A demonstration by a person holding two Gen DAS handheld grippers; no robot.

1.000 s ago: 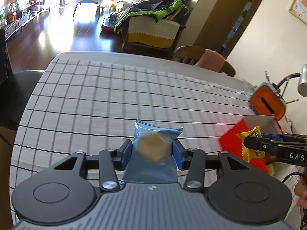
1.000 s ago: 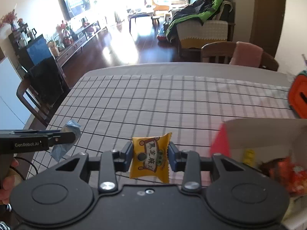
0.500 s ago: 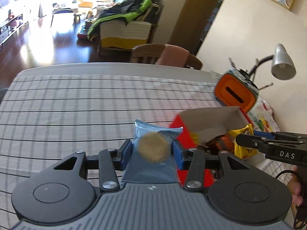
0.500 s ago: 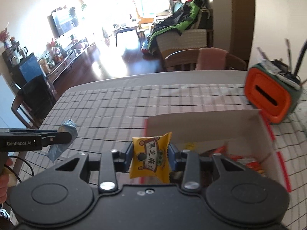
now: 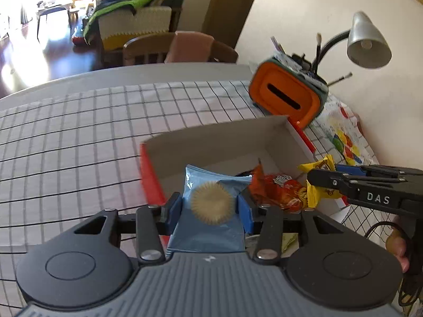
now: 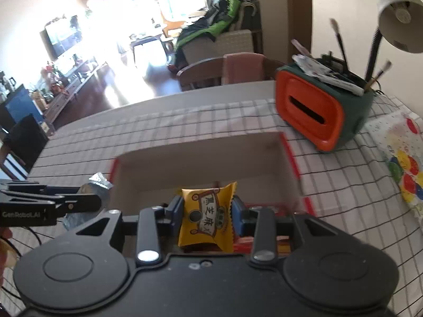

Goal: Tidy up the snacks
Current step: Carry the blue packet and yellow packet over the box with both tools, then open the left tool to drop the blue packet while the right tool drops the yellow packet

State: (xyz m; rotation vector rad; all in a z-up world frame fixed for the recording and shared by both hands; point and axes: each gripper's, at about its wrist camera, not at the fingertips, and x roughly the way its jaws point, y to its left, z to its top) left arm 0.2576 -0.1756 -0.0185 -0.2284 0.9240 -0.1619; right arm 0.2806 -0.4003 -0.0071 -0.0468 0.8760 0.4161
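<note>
Mid-task: left gripper point(image 5: 211, 206) clamped on blue biscuit packet point(image 5: 208, 211), right gripper point(image 6: 207, 215) on yellow sesame packet point(image 6: 206, 219), both above red box point(image 5: 211, 142) already holding orange snacks point(image 5: 277, 187); release remains.

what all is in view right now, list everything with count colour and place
blue snack packet: 1, blue, between left gripper pads
yellow snack packet: 1, yellow, between right gripper pads
box: 1, red outside, pale inside, on tablecloth
orange snack packet: 1, orange, inside box
tissue holder: 1, orange and green, beyond box
desk lamp: 1, grey, by wall
tablecloth: 1, pale with dark grid
left gripper: 1, black, over box
right gripper: 1, black, over box
</note>
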